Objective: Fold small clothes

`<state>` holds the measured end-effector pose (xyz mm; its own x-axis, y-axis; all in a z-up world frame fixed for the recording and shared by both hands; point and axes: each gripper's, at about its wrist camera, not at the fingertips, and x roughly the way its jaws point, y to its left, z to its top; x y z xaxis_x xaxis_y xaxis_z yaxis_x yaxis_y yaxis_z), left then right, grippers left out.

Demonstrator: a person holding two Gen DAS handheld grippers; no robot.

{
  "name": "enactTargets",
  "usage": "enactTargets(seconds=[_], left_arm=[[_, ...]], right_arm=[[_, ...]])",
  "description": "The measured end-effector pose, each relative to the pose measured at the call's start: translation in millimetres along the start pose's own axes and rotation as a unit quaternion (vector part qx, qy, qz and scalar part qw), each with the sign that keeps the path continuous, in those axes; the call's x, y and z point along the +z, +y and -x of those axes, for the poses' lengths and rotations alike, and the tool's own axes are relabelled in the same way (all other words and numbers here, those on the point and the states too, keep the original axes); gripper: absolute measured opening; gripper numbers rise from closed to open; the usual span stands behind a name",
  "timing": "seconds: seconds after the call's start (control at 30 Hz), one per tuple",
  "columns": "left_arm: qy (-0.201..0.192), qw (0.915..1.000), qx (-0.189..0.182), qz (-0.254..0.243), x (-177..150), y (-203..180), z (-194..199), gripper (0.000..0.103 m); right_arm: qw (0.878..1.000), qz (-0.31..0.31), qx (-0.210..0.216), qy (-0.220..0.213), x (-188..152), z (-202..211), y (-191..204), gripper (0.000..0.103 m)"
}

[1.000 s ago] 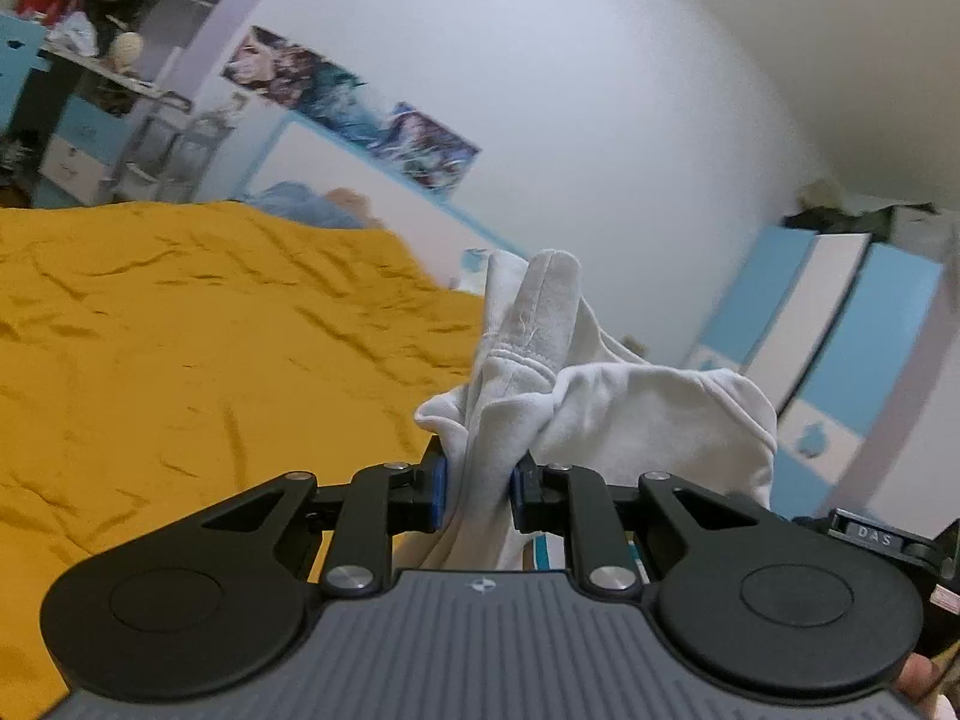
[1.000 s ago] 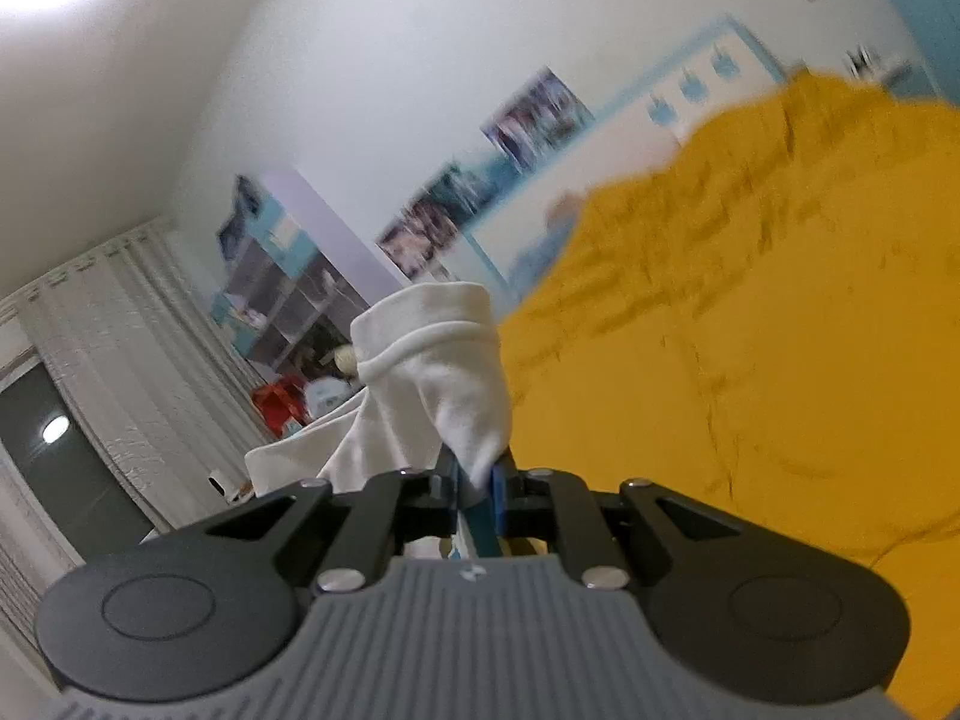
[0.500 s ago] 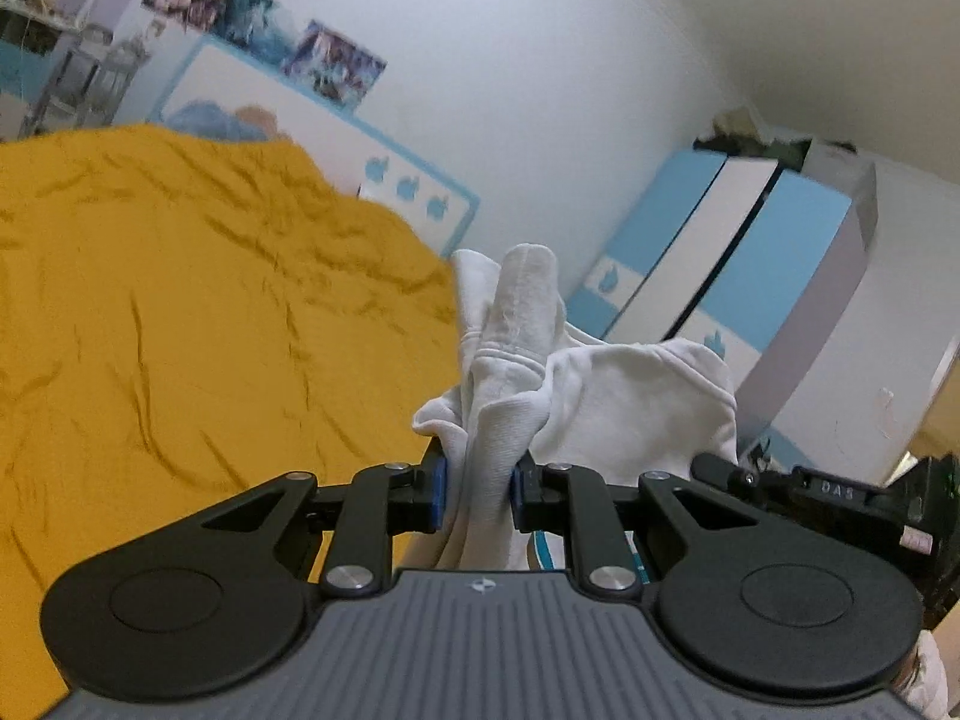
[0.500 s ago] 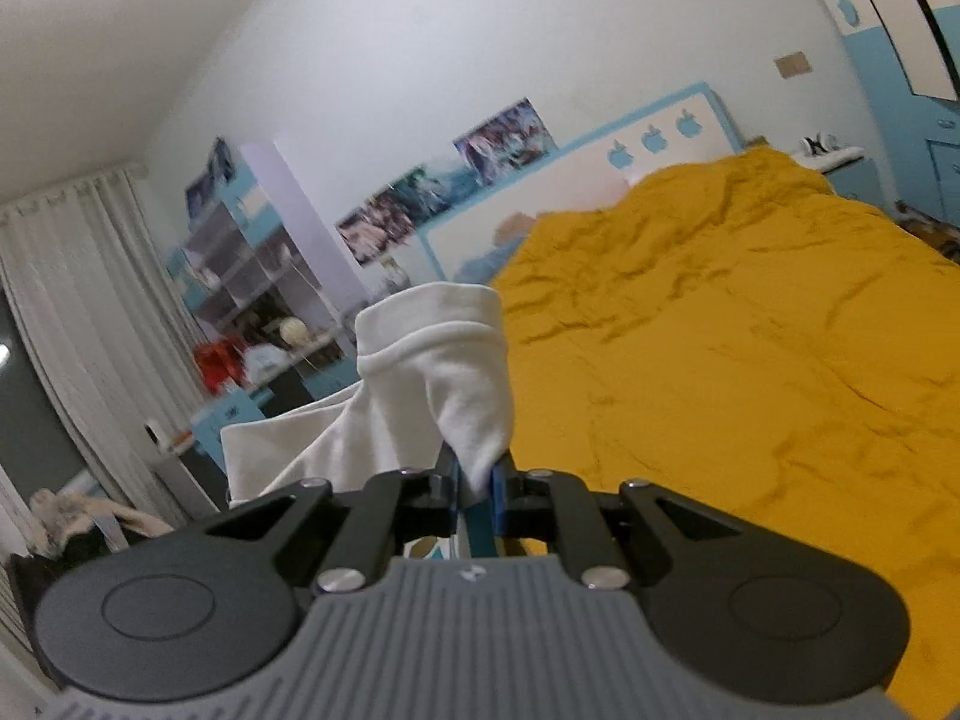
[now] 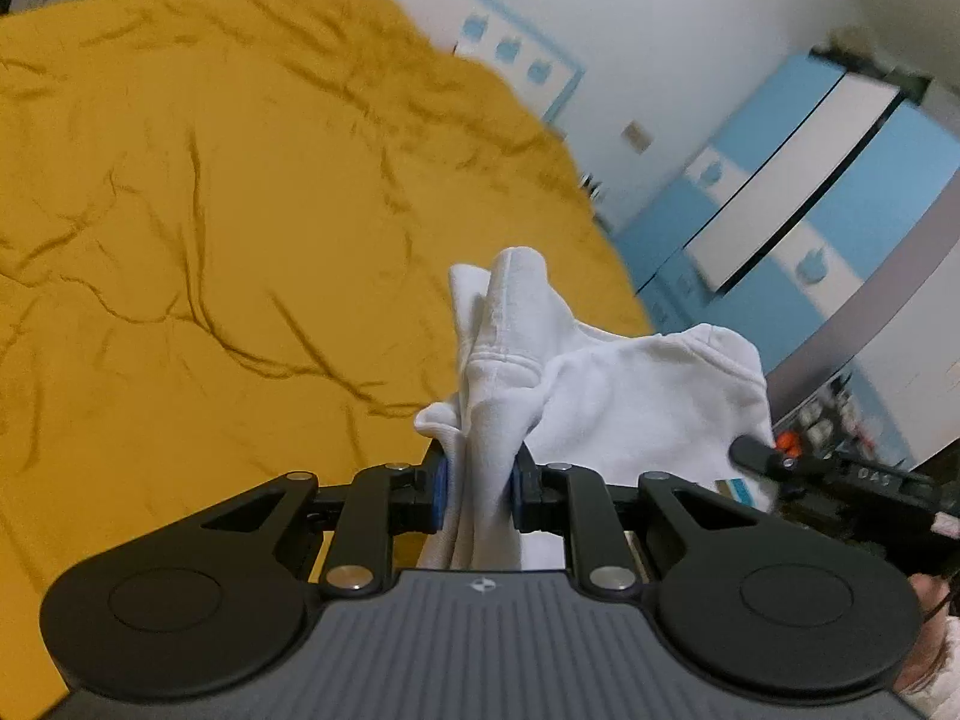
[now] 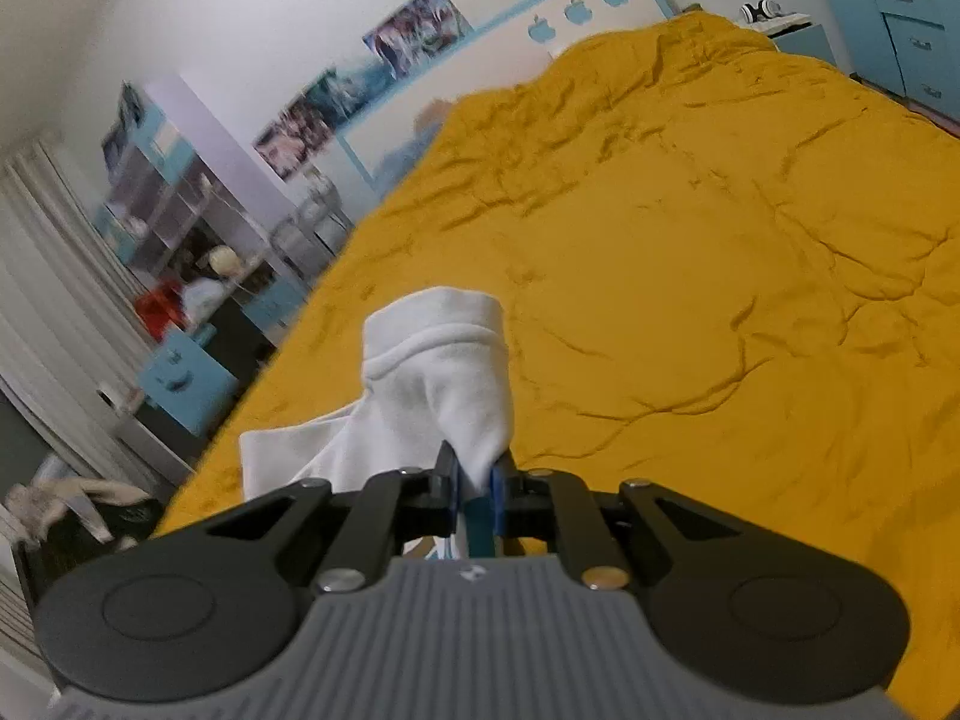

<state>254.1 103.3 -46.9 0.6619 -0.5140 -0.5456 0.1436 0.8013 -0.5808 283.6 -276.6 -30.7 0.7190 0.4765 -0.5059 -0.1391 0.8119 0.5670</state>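
**White garment, held at two points above a yellow bedspread**

White garment (image 5: 630, 396): small, soft cotton-like fabric with stitched hems, bunched and hanging in the air over the bed rather than lying on it. Item was gripped at two separate places, one by each handheld gripper.

Left gripper (image 5: 477, 489): jaws stood closed on a thick gathered fold of the garment, blue pads pressing the cloth from both sides. A hemmed edge rose upright past the fingertips; the rest draped away to the right of that view, toward the right gripper (image 5: 774, 459), whose black tip showed at the cloth's far edge.

Right gripper (image 6: 474, 489): jaws were nearly together, pinching a thin piece of the same garment. A hemmed, tube-like part (image 6: 438, 348), possibly a sleeve or leg opening, stood up just beyond the pads; more fabric trailed off to the left of that view.

Bedspread (image 6: 690, 276): mustard yellow, creased, covering the whole bed beneath the garment.

Surroundings: white headboard with blue apple shapes (image 6: 576, 9), posters (image 6: 414, 30) on the wall, blue and white wardrobe (image 5: 798, 180), shelving unit (image 6: 180, 198) with assorted objects.
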Motion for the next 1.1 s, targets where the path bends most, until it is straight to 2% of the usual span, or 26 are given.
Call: enactTargets(seconds=[0.23,0.37,0.4,0.47,0.57,0.63,0.7,0.77,0.87,0.93,0.97,1.0,1.1], left_arm=[[0.069,0.996,0.033,0.046,-8,36,-56,0.022],[0.086,0.9924,0.061,0.063,-14,52,-66,0.03],[0.085,0.9917,0.062,0.074,-14,57,-65,0.036],[0.072,0.9908,0.066,0.094,-10,62,-57,0.039],[0.032,0.9916,0.078,0.098,-2,61,-41,0.039],[0.004,0.9944,0.066,0.083,-3,51,-25,0.039],[-0.004,0.9968,0.05,0.062,-6,37,-20,0.037],[0.013,0.999,0.033,0.029,-14,23,-28,0.032],[0.05,0.9961,0.072,-0.007,-27,14,-48,0.026],[0.063,0.9936,0.093,-0.009,-35,18,-58,0.024],[0.064,0.9927,0.101,-0.011,-38,21,-56,0.019],[0.067,0.992,0.107,-0.01,-38,23,-58,0.015],[0.065,0.9924,0.104,0.004,-36,26,-51,0.015]], right_arm=[[0.997,-0.011,-0.041,0.06,10,-64,-26,0.007],[0.994,0.001,-0.083,0.072,7,-84,-45,0.008],[0.994,0.004,-0.09,0.069,8,-84,-49,0.008],[0.994,0.003,-0.086,0.069,9,-80,-55,0.008],[0.995,0.041,-0.051,0.079,7,-70,-50,0.008],[0.992,0.075,-0.03,0.093,0,-63,-43,0.008],[0.99,0.093,-0.017,0.109,-9,-63,-43,0.008],[0.986,0.113,-0.026,0.121,-21,-64,-42,0.008],[0.983,0.12,-0.05,0.131,-36,-78,-53,0.0],[0.982,0.116,-0.066,0.132,-42,-87,-60,0.0],[0.983,0.108,-0.068,0.135,-46,-90,-63,0.0],[0.984,0.099,-0.068,0.134,-47,-91,-65,0.0],[0.985,0.098,-0.07,0.124,-44,-88,-55,0.001]])
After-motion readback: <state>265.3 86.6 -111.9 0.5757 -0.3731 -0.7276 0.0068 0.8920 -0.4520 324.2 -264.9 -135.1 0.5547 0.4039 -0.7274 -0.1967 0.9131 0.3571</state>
